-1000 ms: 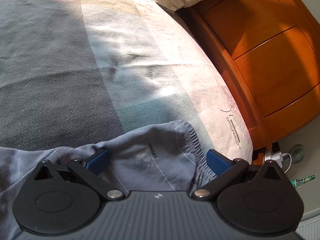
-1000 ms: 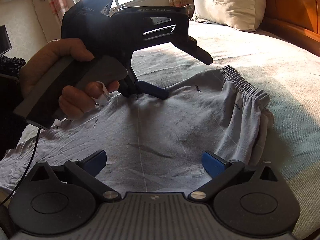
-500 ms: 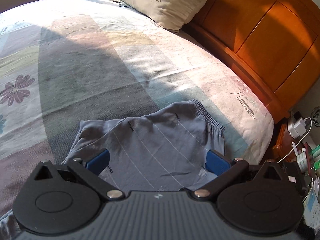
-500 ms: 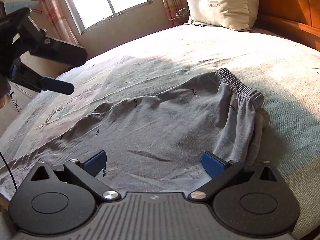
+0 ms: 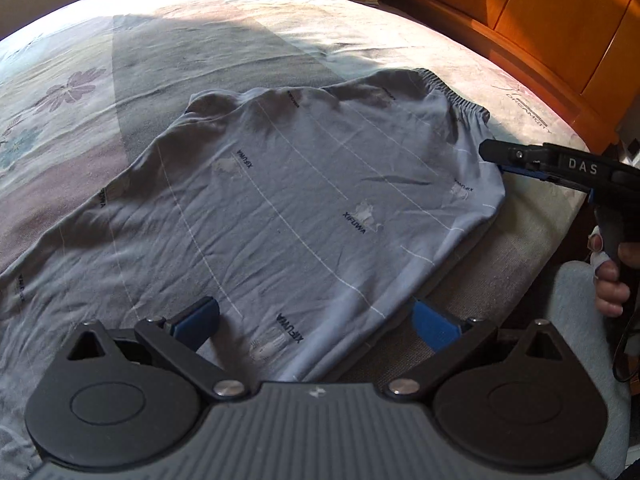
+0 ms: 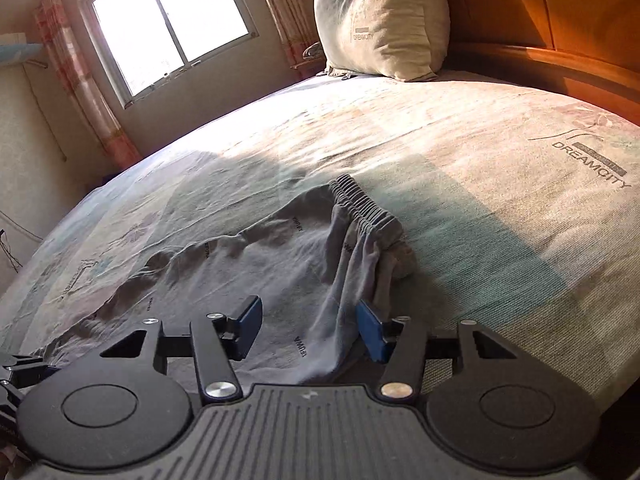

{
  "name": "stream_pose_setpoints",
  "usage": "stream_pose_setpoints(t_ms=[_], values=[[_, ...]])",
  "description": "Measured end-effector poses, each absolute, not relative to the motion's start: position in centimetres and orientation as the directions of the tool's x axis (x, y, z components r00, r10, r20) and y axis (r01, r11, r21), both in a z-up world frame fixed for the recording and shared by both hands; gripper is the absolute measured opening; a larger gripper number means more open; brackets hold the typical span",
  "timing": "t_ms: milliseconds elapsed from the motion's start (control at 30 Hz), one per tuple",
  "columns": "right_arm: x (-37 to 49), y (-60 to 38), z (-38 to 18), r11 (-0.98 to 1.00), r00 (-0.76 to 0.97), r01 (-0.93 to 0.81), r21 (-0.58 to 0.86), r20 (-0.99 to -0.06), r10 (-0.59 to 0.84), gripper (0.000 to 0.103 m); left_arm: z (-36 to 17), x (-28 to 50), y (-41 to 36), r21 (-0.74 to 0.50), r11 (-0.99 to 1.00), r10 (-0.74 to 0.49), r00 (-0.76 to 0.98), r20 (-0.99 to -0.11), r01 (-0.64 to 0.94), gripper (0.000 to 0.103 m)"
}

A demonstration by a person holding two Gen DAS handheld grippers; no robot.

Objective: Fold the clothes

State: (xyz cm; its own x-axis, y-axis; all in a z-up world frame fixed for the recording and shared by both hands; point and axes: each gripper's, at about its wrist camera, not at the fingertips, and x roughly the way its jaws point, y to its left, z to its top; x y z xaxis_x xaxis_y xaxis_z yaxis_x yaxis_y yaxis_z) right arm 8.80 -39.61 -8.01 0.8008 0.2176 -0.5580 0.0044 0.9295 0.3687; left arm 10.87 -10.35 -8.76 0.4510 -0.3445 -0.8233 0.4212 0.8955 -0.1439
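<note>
Across the bed [image 5: 100, 60], on its floral sheet, lie the grey trousers [image 5: 304, 200], spread flat and creased, thin white lines and small dark lettering running over the cloth. Their elastic waistband [image 6: 366, 210] sits gathered at the end toward the wooden headboard [image 5: 540, 20], and the near edge of the fabric reaches the side of the mattress. Left gripper [image 5: 316, 320] hovers low over that near edge, its blue-padded fingers [image 5: 198, 318] spread wide with nothing between them but the cloth below. Over on the right, the right gripper [image 6: 308, 326] is down by the waistband corner, its fingers [image 6: 370, 332] parted too, a hanging fold of grey fabric sitting in the gap, not pinched. From the left wrist view you can see that same tool reaching toward the corner, a hand [image 5: 612, 280] wrapped round its handle. Up at the head of the bed a pillow [image 6: 380, 24] leans against the headboard, and bright light pours through the window [image 6: 168, 20] onto the sheet.
</note>
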Motion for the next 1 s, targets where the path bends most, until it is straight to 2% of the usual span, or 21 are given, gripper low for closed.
stream_pose_setpoints(t_ms=[267,333,367,400,500,667,833,967,1000], values=[[10.7,-40.0,-9.5,0.929,0.776,0.03,0.37,-0.594,0.211,0.051,-9.0,10.9,-10.5,-0.12,0.888,-0.339,0.457,-0.823,0.443,0.102],[11.1,-40.4,-9.7,0.921,0.781,0.04,0.388,-0.587,0.213,0.042,-9.0,11.0,-10.4,-0.126,0.891,-0.341,0.461,-0.819,0.436,0.102],[11.2,-40.7,-9.7,0.914,0.78,0.05,0.402,-0.587,0.215,0.031,-9.0,11.0,-10.4,-0.129,0.893,-0.343,0.463,-0.818,0.432,0.102],[11.4,-40.9,-9.6,0.908,0.779,0.059,0.414,-0.588,0.217,0.014,-9.0,11.0,-10.3,-0.13,0.892,-0.344,0.463,-0.817,0.433,0.102],[11.1,-41.5,-9.4,0.906,0.782,0.069,0.417,-0.587,0.21,0.004,-9.0,11.0,-10.3,-0.131,0.891,-0.345,0.459,-0.819,0.436,0.102],[9.9,-41.8,-8.2,0.901,0.797,0.073,0.429,-0.568,0.206,0.004,-8.6,11.2,-10.6,-0.137,0.893,-0.34,0.444,-0.829,0.428,0.102],[9.8,-41.8,-8.9,0.914,0.773,0.088,0.395,-0.606,0.188,0.004,-8.4,11.1,-11.0,-0.136,0.882,-0.349,0.431,-0.832,0.451,0.102],[9.6,-42.4,-8.6,0.913,0.772,0.131,0.386,-0.618,0.151,0.019,-7.2,10.7,-11.3,-0.136,0.859,-0.385,0.447,-0.807,0.494,0.102],[9.2,-42.4,-8.1,0.92,0.784,0.133,0.369,-0.607,0.13,0.02,-7.3,10.7,-11.5,-0.136,0.848,-0.394,0.437,-0.809,0.512,0.102]])
